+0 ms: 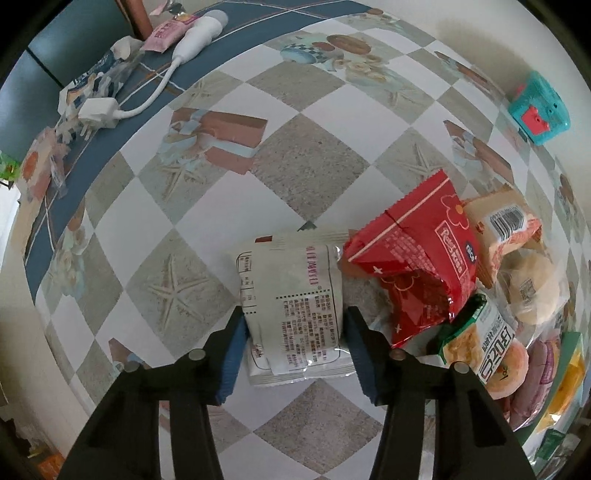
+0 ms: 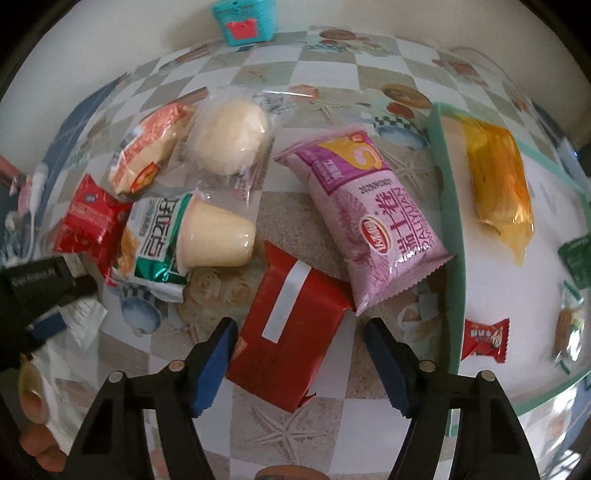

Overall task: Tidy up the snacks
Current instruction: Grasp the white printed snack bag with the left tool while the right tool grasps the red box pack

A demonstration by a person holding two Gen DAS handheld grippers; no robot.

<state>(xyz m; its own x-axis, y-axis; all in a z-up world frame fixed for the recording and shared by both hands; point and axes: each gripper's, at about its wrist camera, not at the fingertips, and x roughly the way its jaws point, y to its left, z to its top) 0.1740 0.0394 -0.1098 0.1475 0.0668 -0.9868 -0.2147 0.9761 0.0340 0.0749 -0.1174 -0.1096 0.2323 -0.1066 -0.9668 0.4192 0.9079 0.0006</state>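
In the left wrist view a white snack packet (image 1: 295,295) with printed text lies on the checked tablecloth. My left gripper (image 1: 295,314) points down over it, and both blue pads press on the packet's sides. In the right wrist view a red box-like packet (image 2: 291,332) lies between the jaws of my right gripper (image 2: 301,325). The left pad is against its edge and a gap shows at the right pad, so this gripper is open. A teal-rimmed white tray (image 2: 448,221) to the right holds an orange packet (image 2: 498,184) and a small red candy (image 2: 485,339).
Loose snacks lie beyond the red packet: a pink packet (image 2: 369,218), a pudding cup (image 2: 214,232), a wrapped bun (image 2: 231,136) and a small red packet (image 2: 88,221). A teal toy (image 2: 243,22) stands by the wall. A white charger (image 1: 99,110) and clutter lie far left.
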